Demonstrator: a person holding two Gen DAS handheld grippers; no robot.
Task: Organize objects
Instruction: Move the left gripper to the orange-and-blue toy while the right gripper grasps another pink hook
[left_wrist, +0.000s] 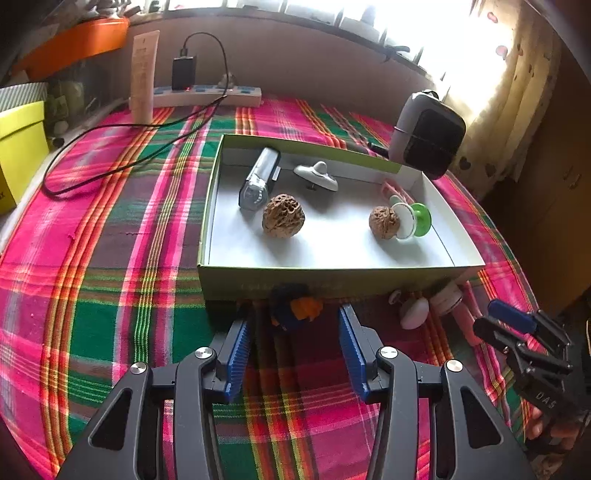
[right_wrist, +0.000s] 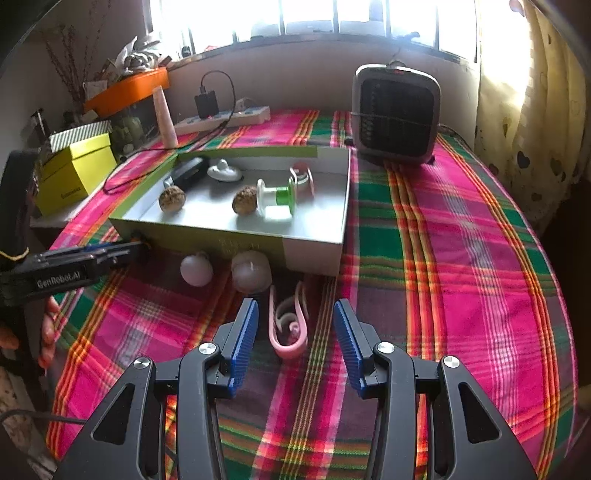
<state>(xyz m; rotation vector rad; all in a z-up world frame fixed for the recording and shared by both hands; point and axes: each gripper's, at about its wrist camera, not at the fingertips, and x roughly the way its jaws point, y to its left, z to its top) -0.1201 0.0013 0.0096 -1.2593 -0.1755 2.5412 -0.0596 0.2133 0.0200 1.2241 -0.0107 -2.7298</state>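
A: Box (left_wrist: 332, 284) first. Where was it?

B: The box sat open on the plaid cloth (left_wrist: 110, 258), green outside and white inside, with a heater (right_wrist: 397, 118) just behind its far right corner.

A: What lay in it?

B: Two walnuts (left_wrist: 283, 220), apart from each other. The right one touched a green and white spool (left_wrist: 410, 219). A silver torch (left_wrist: 258, 179) lay at the back left, a white knob (left_wrist: 317, 175) beside it, and a pink clip (right_wrist: 303, 179) near the far wall.

A: And outside the box?

B: Against its front wall a blue and orange toy (left_wrist: 295, 306), blurred. To the right of that, two white round pieces (right_wrist: 251, 271) close together, and a second pink clip (right_wrist: 290, 326) on the cloth.

A: The left gripper (left_wrist: 295, 350)?

B: Its jaws were spread and held nothing. The toy lay just past the fingertips, between their lines.

A: The right gripper (right_wrist: 295, 343)?

B: Also spread and empty. The pink clip on the cloth lay between its blue pads (right_wrist: 245, 343) without touching either.

A: Anything else on the table?

B: A power strip (left_wrist: 210, 96) with a black charger (left_wrist: 183, 72) at the back, and a yellow box (left_wrist: 18, 147) at the left edge.
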